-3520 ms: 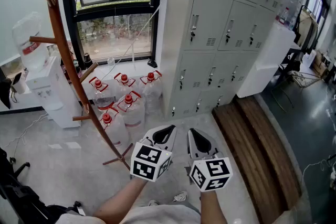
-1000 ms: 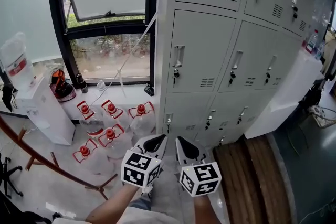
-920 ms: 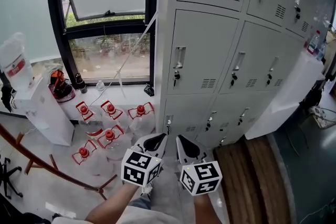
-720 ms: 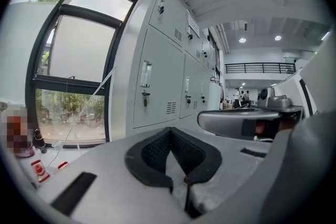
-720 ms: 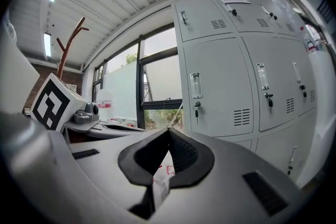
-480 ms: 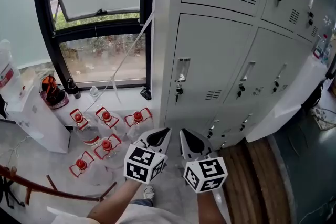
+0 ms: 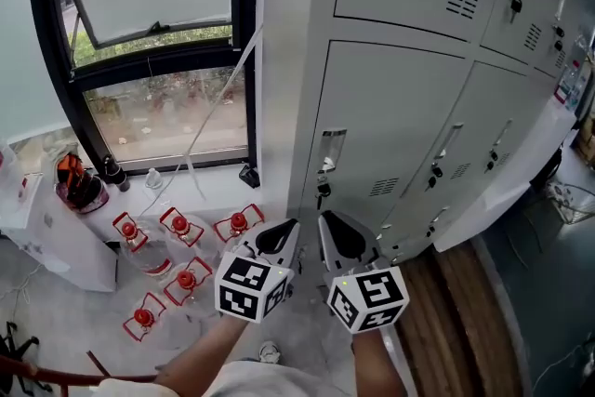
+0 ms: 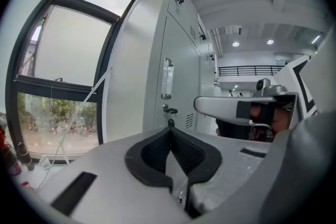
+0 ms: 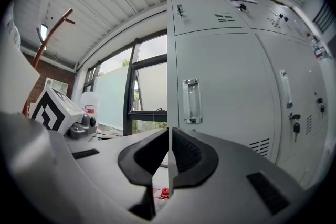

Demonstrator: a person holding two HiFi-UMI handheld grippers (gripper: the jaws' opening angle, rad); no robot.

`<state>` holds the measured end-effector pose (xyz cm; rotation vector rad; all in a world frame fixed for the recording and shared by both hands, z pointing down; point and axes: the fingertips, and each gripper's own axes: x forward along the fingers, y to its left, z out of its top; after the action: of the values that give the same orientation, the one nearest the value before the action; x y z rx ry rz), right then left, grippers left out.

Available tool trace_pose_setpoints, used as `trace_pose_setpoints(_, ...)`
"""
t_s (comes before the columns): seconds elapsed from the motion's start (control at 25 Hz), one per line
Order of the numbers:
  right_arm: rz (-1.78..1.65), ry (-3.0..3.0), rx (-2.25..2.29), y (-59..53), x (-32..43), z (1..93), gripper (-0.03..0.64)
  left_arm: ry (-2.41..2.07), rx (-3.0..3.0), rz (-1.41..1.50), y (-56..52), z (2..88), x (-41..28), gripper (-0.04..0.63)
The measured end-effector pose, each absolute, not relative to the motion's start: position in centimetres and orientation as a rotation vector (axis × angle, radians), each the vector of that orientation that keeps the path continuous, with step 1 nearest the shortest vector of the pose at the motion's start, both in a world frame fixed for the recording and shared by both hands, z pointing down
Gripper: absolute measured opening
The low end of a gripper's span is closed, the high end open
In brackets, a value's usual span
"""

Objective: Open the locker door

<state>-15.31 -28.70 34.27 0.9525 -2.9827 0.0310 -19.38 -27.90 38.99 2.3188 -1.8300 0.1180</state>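
Low in the middle of the head view, the left gripper and the right gripper are each clenched on nothing. The pale grey metal locker door stands closed above them, its chrome handle at centre frame.

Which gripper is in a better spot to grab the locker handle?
Probably right: the right gripper sits just below the door handle, while the left gripper is farther off to the side.
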Motion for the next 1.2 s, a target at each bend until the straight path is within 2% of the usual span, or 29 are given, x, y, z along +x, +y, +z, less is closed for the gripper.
trace_pose_setpoints(0.24, -0.015, -2.985, 1.027, -31.4, -17.2, 32.5, 0.012, -1.801, 2.360, 0.102, -29.6, 38.3, -21.6, 0.006)
trace_pose_setpoints(0.32, -0.022, -2.979, 1.027, -32.1, -17.9, 32.1, 0.085, -1.791, 2.366, 0.098, -30.0, 38.4, -22.1, 0.006)
trace_pose_setpoints(0.36, -0.030, -2.974, 1.027, -32.4, -18.2, 32.0, 0.098, -1.787, 2.367, 0.096, -30.1, 38.4, -22.4, 0.006)
trace_pose_setpoints(0.64, -0.065, -2.947, 1.089, -34.6, -18.9, 31.1, 0.100, -1.764, 2.380, 0.083, -30.8, 38.7, -23.5, 0.006)
trace_pose_setpoints(1.2, -0.060, -3.007, 0.954, -35.6, -21.4, 30.4, 0.189, -1.750, 2.376, 0.064, -32.2, 39.0, -24.5, 0.006)
